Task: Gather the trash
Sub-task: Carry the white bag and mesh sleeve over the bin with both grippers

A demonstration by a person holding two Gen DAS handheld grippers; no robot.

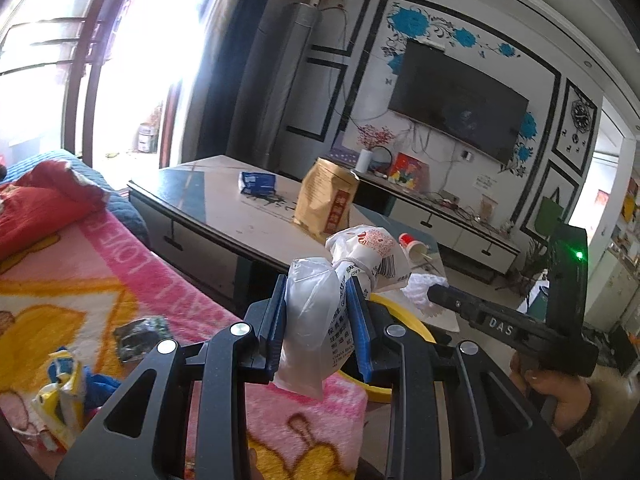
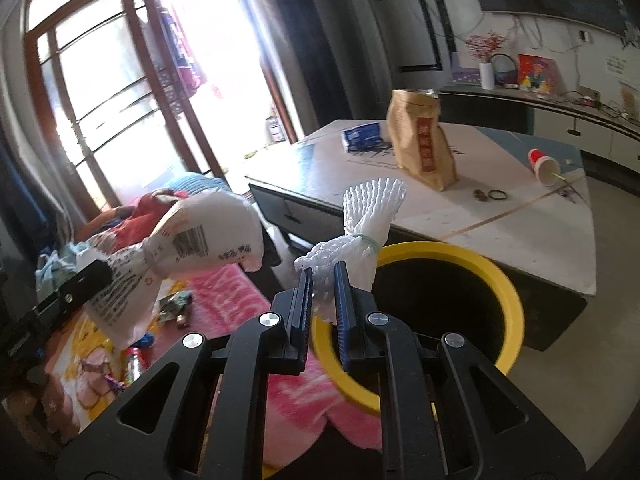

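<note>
My left gripper (image 1: 320, 284) is shut on a crumpled white plastic bag (image 1: 316, 312) with printed text and a barcode; the same bag (image 2: 200, 240) hangs at the left of the right wrist view. My right gripper (image 2: 323, 268) is shut on a white foam fruit net (image 2: 368, 216) tied with a band, held just over the near rim of a yellow-rimmed black bin (image 2: 508, 280). In the left wrist view the bin's yellow rim (image 1: 400, 312) shows behind the bag, and the foam net (image 1: 424, 286) pokes out from the right gripper's tip to the right.
A low table (image 2: 520, 232) behind the bin carries a brown paper bag (image 2: 424, 140), a blue packet (image 2: 362, 136), a tipped red-and-white paper cup (image 2: 544, 164) and small rings. Loose wrappers (image 1: 60, 392) lie on the pink blanket (image 1: 120, 272). A hand (image 1: 560, 396) holds the right gripper.
</note>
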